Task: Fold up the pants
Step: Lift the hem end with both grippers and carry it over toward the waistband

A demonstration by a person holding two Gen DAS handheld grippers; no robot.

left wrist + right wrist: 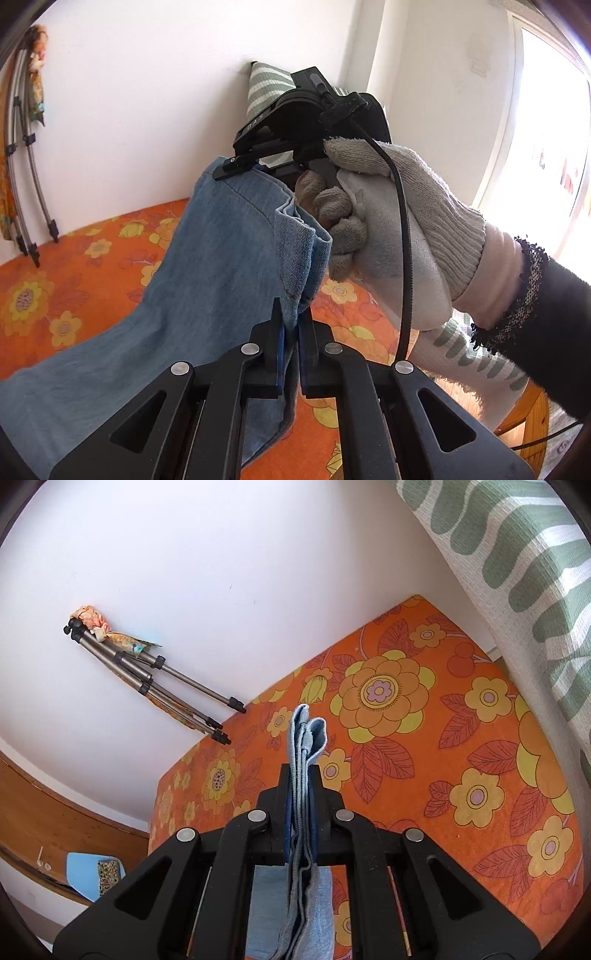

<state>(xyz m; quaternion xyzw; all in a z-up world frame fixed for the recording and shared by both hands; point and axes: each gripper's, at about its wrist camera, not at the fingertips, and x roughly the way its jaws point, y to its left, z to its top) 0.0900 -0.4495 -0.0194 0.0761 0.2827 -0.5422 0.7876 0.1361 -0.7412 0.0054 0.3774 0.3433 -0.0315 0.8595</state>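
The blue denim pants (229, 236) hang in the air above the bed (74, 266) with the orange flowered sheet, and only their lower part lies on it. Both grippers hold them by one edge, probably to stretch this edge straight so that it can be carried over for a fold.

The left gripper (291, 332) has its fingers closed on a bunched hem of the denim. The right gripper (301, 786) also has its fingers closed on the cloth: several layers of blue fabric stand up between them and the rest hangs down under the fingers. I judge that both grips are high so that the pants lift clear of the bed and do not drag.

The left wrist view shows what the other does not: the right gripper from outside, pinching the pants at a second point of the edge, and the gloved hand (391, 221) that squeezes its handle. The right wrist view shows the stacked layers in the grip, a folded tripod (155, 675) leaning on the wall behind the bed, and a green striped cushion (517, 572) beside the bed.
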